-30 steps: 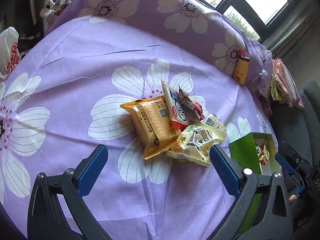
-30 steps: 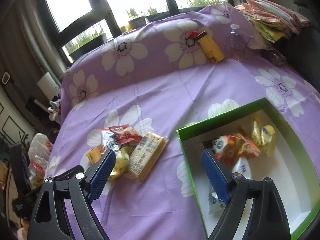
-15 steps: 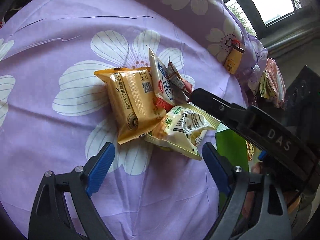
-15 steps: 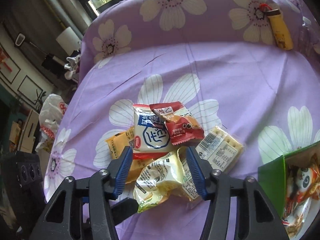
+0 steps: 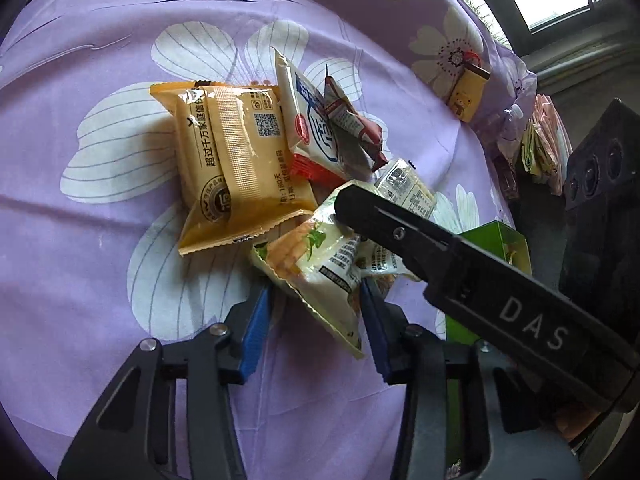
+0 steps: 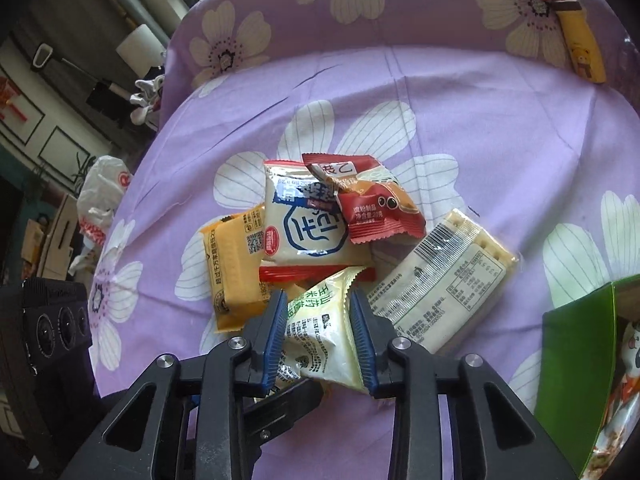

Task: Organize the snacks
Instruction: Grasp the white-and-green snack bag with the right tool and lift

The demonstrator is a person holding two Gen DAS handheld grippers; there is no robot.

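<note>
A pile of snack packets lies on the purple flowered cloth (image 5: 80, 280). A pale green-and-white packet (image 5: 316, 268) sits at its near edge. My left gripper (image 5: 316, 320) has its blue pads against both sides of the packet's near end, jaws still closing. My right gripper (image 6: 320, 336) is shut on the same packet (image 6: 320, 332) from the other side. One of its black fingers (image 5: 440, 248) crosses the left wrist view. Behind lie an orange packet (image 5: 236, 160), a white-and-blue packet (image 6: 308, 224), a red packet (image 6: 372, 204) and a clear cracker pack (image 6: 444, 280).
A green box (image 6: 580, 344) with several snacks inside stands to the right of the pile. A yellow bottle (image 6: 580, 48) lies at the far edge of the cloth. Folded cloths (image 5: 540, 144) are stacked beyond it. A white plastic bag (image 6: 104, 196) hangs off to the left.
Both grippers sank toward the pile and went from wide open to closed around the pale packet. The right one swung left from over the green box.
</note>
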